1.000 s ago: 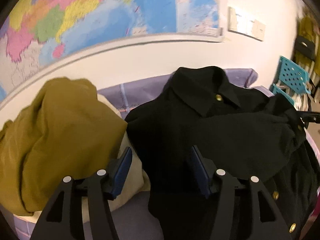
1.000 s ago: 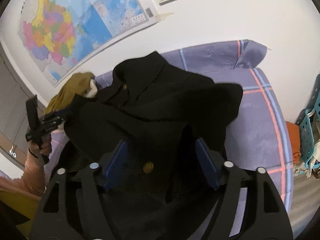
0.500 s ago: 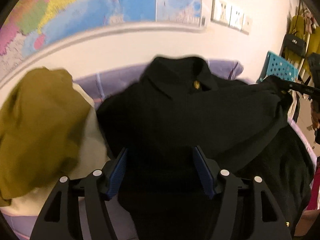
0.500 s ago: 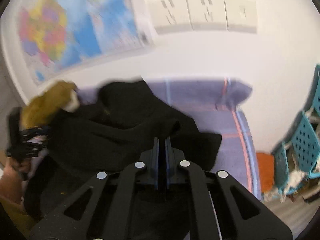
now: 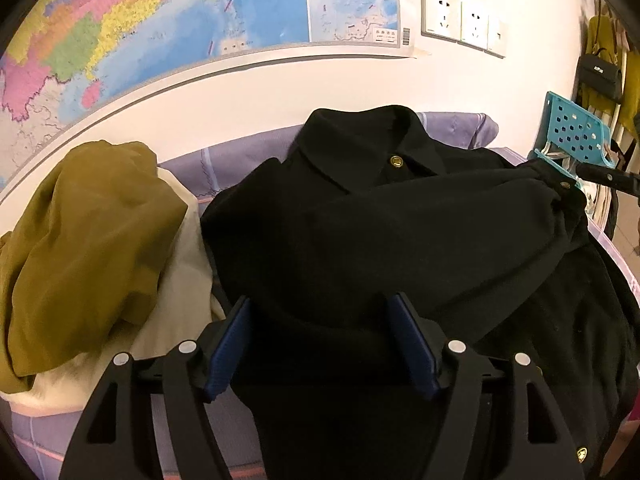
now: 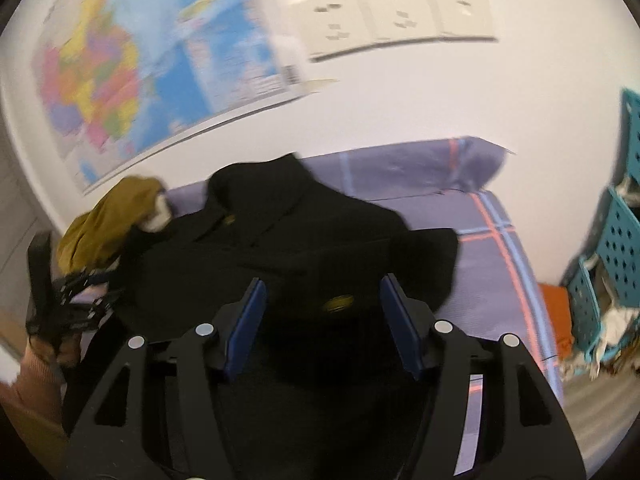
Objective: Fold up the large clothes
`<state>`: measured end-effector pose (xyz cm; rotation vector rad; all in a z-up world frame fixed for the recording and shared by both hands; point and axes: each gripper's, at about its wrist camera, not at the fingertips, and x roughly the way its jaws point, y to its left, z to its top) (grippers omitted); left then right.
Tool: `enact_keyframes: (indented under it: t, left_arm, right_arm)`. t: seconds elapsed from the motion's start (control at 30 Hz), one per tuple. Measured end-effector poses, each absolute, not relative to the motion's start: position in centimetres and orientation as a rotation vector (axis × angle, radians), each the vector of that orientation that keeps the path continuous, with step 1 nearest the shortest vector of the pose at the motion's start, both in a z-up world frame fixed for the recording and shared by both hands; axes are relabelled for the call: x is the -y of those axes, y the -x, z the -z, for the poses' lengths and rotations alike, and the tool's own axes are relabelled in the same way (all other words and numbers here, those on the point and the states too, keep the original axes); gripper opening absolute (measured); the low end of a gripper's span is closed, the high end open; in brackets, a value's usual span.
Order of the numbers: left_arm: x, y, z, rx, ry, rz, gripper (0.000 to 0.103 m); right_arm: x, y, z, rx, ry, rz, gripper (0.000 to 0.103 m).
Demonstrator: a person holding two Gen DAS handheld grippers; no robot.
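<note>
On the purple checked bedcover (image 6: 492, 248), against the wall: black buttoned coat (image 5: 380, 240), collar toward the wall, both sleeves laid across the chest; body judged not yet folded up; mustard garment (image 5: 80, 240) heaped just beside it, unfolded. Left gripper (image 5: 324, 340): jaws wide apart, just been opening, coat fabric seen between the pads but not pinched. Right gripper (image 6: 324, 320): jaws just been reopened, parted over the coat's front, nothing clamped.
</note>
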<state>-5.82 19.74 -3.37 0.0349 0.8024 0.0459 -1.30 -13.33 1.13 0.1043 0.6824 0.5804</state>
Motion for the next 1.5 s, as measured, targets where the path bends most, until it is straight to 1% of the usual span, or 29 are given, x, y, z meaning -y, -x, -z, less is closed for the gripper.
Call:
enact_keyframes:
  t: [0.13,0.3,0.4,0.43,0.47,0.57,0.63,0.73,1.0,1.27,1.4,1.5]
  left_arm:
    - [-19.3,6.2,3.1,-0.797,-0.047,-0.047,0.070]
    - [-19.5,6.3,3.4,-0.807,-0.039,-0.045,0.072]
    - [-19.9,5.8,4.2,-0.846,-0.020,-0.052,0.073]
    - [-20.0,5.7,4.4,-0.853,-0.012,-0.058,0.074]
    - [-20.2,5.8,4.5,-0.855,0.001,-0.061,0.074]
    - [-20.2,6.3,4.3,-0.844,-0.009,-0.088,0.074]
    - [-20.1,6.7,4.0,-0.834,-0.020,-0.099,0.074]
    - [-19.7,7.4,3.5,-0.816,-0.046,-0.119,0.074]
    - [-19.3,8.5,2.9,-0.792,-0.050,-0.133,0.075]
    - [-18.5,9.7,2.4,-0.775,-0.065,-0.141,0.075]
    - [-18.4,10.6,2.2,-0.771,-0.066,-0.152,0.080]
    - [-18.6,11.5,2.2,-0.770,-0.058,-0.161,0.081]
  right_arm:
    - [11.4,2.0,-0.4,-0.703,-0.067,-0.631,0.059]
    - [9.8,0.8,1.7,-0.765,-0.063,-0.658,0.057]
    - [9.3,-0.8,2.9,-0.800,-0.065,-0.631,0.055]
    - [9.1,-1.3,3.3,-0.816,-0.059,-0.627,0.052]
    - [8.8,-1.9,3.8,-0.833,-0.045,-0.609,0.051]
    - [8.4,-2.0,3.9,-0.840,-0.025,-0.595,0.051]
    - [8.5,-1.3,3.4,-0.824,-0.019,-0.590,0.052]
    - [9.3,0.0,2.6,-0.801,-0.049,-0.599,0.057]
    - [10.3,3.2,0.9,-0.760,-0.060,-0.650,0.057]
    - [10.5,1.6,3.5,-0.857,-0.082,-0.603,0.057]
    - [10.8,2.1,3.3,-0.847,-0.094,-0.608,0.058]
    - [11.4,3.3,2.4,-0.832,-0.116,-0.630,0.061]
